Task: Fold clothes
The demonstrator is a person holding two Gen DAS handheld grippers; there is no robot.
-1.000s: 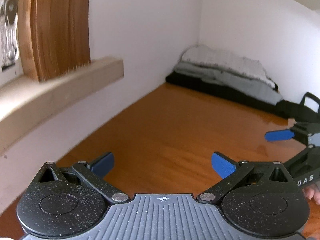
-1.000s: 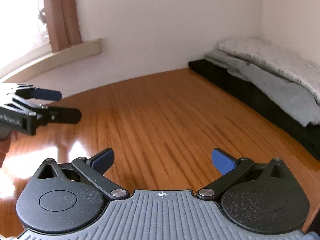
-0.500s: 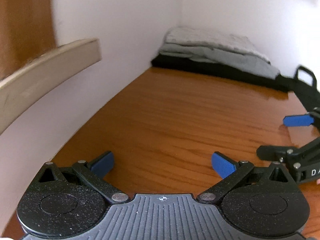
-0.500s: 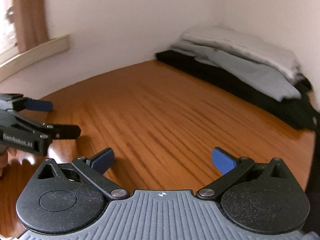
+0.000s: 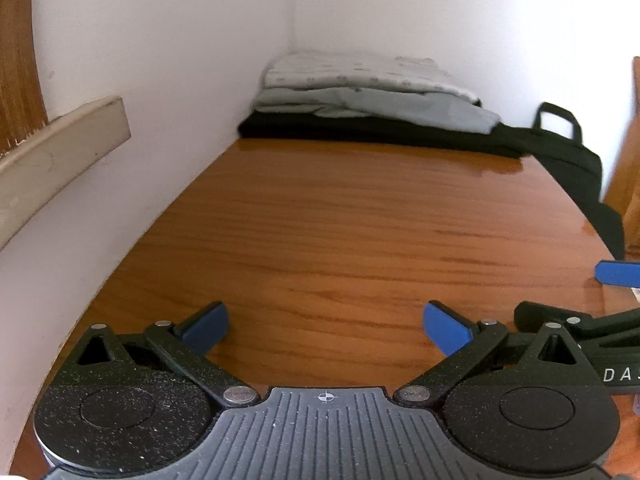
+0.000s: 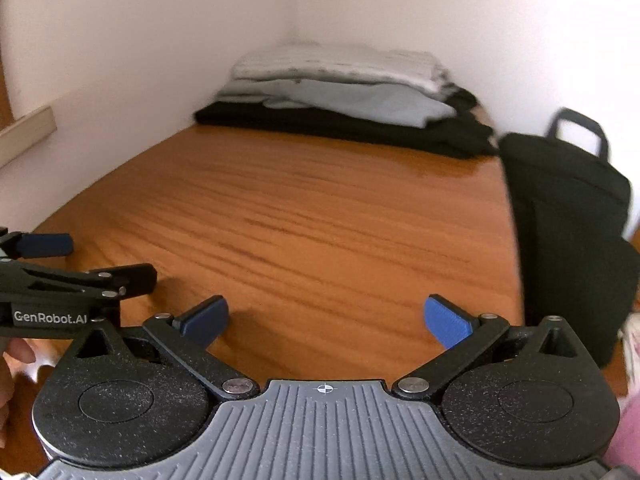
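Hovering over wooden table [image 5: 320, 220], left gripper [image 5: 326, 326] and right gripper [image 6: 326, 320] fingers spread, empty, folded clothes [image 5: 360, 96] beyond.

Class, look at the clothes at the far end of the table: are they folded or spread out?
Folded. The clothes lie in a flat stack, white on pale grey on black, in the corner of the table.

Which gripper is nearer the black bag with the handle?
Right. The right gripper hovers open just left of the black bag; the left gripper, also open, sits farther left, toward the wall.
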